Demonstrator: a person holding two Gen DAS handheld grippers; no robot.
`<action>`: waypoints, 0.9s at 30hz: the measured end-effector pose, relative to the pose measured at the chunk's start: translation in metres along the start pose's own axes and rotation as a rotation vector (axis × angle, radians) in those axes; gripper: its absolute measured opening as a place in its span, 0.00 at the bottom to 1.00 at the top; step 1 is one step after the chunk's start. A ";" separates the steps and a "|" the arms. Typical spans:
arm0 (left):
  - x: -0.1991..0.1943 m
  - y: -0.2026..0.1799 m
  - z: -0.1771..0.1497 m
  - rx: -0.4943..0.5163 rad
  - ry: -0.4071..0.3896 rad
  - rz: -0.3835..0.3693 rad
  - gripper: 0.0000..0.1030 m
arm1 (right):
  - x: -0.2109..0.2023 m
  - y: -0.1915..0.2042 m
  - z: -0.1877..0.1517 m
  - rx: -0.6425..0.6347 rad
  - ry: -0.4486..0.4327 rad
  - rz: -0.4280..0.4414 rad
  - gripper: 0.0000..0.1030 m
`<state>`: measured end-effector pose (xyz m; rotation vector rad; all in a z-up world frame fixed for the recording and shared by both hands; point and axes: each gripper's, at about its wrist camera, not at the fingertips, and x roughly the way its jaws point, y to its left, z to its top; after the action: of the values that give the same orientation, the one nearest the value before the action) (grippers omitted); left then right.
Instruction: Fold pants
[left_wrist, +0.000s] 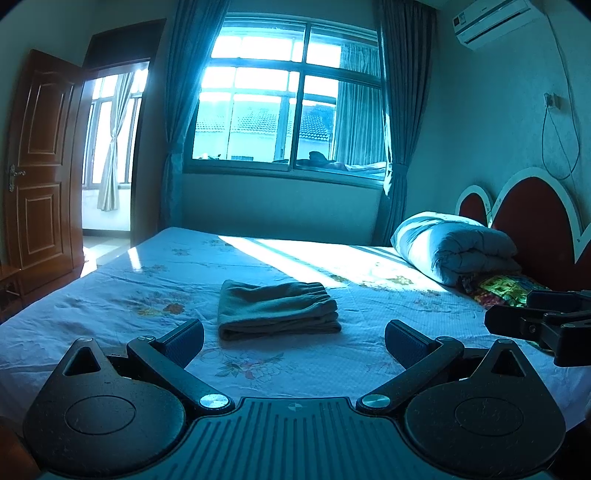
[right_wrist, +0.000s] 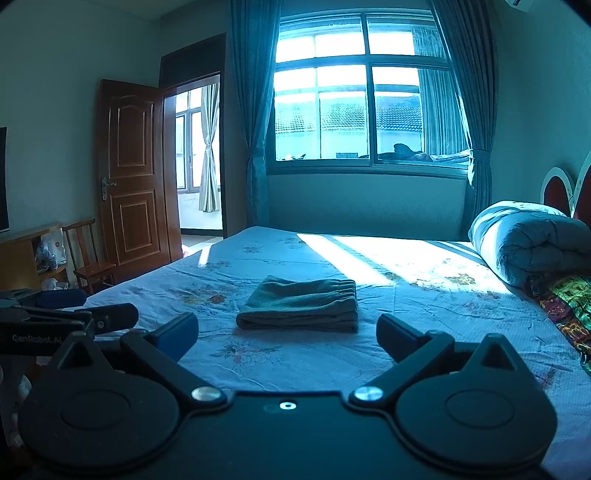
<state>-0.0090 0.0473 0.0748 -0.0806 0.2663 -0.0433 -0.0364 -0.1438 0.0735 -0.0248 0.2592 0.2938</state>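
Observation:
The grey-green pants (left_wrist: 277, 310) lie folded in a compact rectangle on the floral bed sheet (left_wrist: 147, 295), elastic waistband on top toward the right. They also show in the right wrist view (right_wrist: 301, 305). My left gripper (left_wrist: 293, 341) is open and empty, held just short of the pants and above the sheet. My right gripper (right_wrist: 288, 334) is open and empty, also a little short of the pants. The right gripper shows at the right edge of the left wrist view (left_wrist: 543, 325); the left gripper shows at the left edge of the right wrist view (right_wrist: 74, 321).
A rolled grey quilt (left_wrist: 454, 247) and a colourful blanket (left_wrist: 502, 288) lie by the red headboard (left_wrist: 532, 221) on the right. A window (left_wrist: 288, 103) with curtains is behind the bed. An open wooden door (right_wrist: 129, 177), a chair (right_wrist: 88, 254) and a cabinet (right_wrist: 22, 254) stand left.

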 end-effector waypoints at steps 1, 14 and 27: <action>0.000 0.000 0.000 0.002 0.002 -0.002 1.00 | 0.000 0.000 0.000 0.001 -0.001 -0.002 0.94; -0.002 0.000 0.001 0.015 -0.016 -0.001 1.00 | 0.001 0.000 0.000 0.006 -0.003 -0.006 0.94; -0.002 -0.003 0.002 0.020 -0.021 -0.012 1.00 | 0.001 0.000 0.001 0.007 -0.005 -0.006 0.94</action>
<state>-0.0107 0.0450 0.0771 -0.0627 0.2440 -0.0569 -0.0355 -0.1439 0.0741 -0.0184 0.2551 0.2867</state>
